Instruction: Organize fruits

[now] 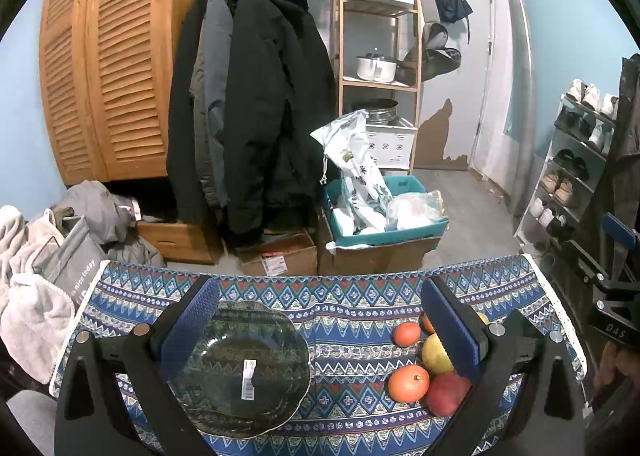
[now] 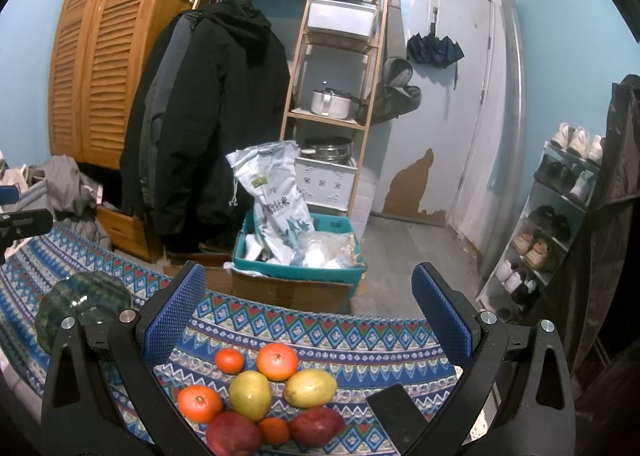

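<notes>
While both grippers are held wide apart and empty, no fruit has been moved. Beneath the right gripper (image 2: 308,320), the fruit pile (image 2: 264,404) is seen clustered on the patterned cloth (image 2: 360,340): oranges, two yellow-green fruits, two red ones. A dark phone (image 2: 396,416) lies just beside it. The left gripper (image 1: 320,320) is poised above the glass plate (image 1: 240,368), which is noted bare apart from a label. Sorting is judged not yet begun; every piece remains to be transferred. Both tools are levelled forward, low over the table.
</notes>
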Demonstrator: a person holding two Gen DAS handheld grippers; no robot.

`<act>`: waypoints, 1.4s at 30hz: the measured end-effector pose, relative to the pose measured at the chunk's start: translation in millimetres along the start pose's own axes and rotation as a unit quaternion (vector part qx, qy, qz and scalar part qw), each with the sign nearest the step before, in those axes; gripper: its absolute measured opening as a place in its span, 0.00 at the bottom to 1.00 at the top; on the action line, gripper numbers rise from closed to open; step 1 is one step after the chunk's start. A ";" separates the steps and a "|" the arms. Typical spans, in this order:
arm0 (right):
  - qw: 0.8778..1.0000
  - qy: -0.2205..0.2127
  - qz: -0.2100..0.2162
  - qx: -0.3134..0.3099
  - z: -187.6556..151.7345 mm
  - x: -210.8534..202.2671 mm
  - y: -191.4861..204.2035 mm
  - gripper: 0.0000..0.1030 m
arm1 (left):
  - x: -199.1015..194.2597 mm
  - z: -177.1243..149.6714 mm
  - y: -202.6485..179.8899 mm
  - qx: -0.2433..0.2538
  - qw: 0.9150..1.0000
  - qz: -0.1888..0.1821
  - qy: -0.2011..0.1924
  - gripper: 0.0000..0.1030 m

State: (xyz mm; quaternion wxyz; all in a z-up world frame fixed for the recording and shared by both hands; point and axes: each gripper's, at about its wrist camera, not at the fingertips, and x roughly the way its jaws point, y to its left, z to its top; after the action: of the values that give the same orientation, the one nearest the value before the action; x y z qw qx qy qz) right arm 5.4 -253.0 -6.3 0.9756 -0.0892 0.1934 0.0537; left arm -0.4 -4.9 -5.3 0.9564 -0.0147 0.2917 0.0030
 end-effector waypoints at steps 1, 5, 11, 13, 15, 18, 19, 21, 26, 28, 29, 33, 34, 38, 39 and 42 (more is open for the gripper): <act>1.000 0.000 0.000 0.000 0.0 0.0 0.0 0.98 | 0.5 0.1 0.4 0.000 1.000 0.000 0.000 0.99; 1.000 0.000 -0.001 -0.001 -0.1 0.2 0.0 0.98 | 0.5 0.0 0.3 0.000 1.000 0.000 0.000 0.99; 1.000 0.000 -0.001 -0.002 -0.3 0.2 -0.2 0.98 | -0.1 -0.2 -0.3 0.000 1.000 -0.001 -0.001 0.99; 1.000 0.000 0.000 -0.002 -1.3 0.7 -0.4 0.98 | -0.3 -0.2 -0.5 0.001 1.000 -0.001 0.000 0.99; 1.000 0.000 -0.001 -0.002 -1.3 0.4 -0.5 0.98 | -0.5 -0.5 -1.0 0.001 1.000 -0.002 0.000 0.99; 1.000 0.000 -0.001 -0.002 -1.2 0.5 -0.5 0.98 | 0.0 0.7 -1.5 0.003 1.000 -0.002 0.002 0.99; 1.000 0.000 -0.001 -0.002 -1.1 0.3 -0.5 0.98 | 0.3 1.0 -1.5 0.003 1.000 -0.003 0.003 0.99; 1.000 0.000 -0.001 -0.002 -1.3 0.3 -0.7 0.98 | 0.5 1.2 -1.9 0.003 1.000 -0.005 0.005 0.99; 1.000 0.000 -0.002 -0.003 -1.7 0.9 -2.0 0.98 | 1.0 1.0 -2.9 0.005 1.000 -0.006 0.006 0.99; 1.000 -0.001 -0.001 -0.003 -1.5 0.6 -1.8 0.98 | 1.8 1.0 -3.6 0.007 1.000 -0.007 0.006 0.99; 1.000 -0.001 -0.001 -0.003 -1.7 0.7 -2.2 0.98 | 2.1 1.0 -3.9 0.007 1.000 -0.007 0.006 0.99; 1.000 0.000 -0.002 -0.003 -1.9 1.0 -2.7 0.98 | 2.5 0.4 -4.2 0.007 1.000 -0.005 0.008 0.99; 1.000 0.000 -0.002 -0.003 -1.7 0.6 -2.6 0.98 | 2.8 -0.2 -4.3 0.007 1.000 -0.006 0.009 0.99; 1.000 0.000 -0.002 -0.004 -1.8 0.5 -3.0 0.98 | 4.3 -0.9 -4.9 0.009 1.000 -0.006 0.011 0.99; 1.000 -0.001 -0.002 -0.004 -1.7 0.4 -2.4 0.98 | 4.4 -1.1 -4.7 0.009 1.000 -0.006 0.011 0.99; 1.000 0.000 -0.002 -0.003 -4.1 1.7 -5.6 0.98 | 6.1 -2.1 -6.2 0.012 1.000 -0.006 0.014 0.99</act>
State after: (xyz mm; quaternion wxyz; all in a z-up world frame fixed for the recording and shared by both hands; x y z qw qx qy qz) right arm 6.2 -259.1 -9.9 0.9754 -0.0929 0.1929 0.0522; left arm 3.6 -11.1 -10.3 0.9523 -0.0051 0.3050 -0.0064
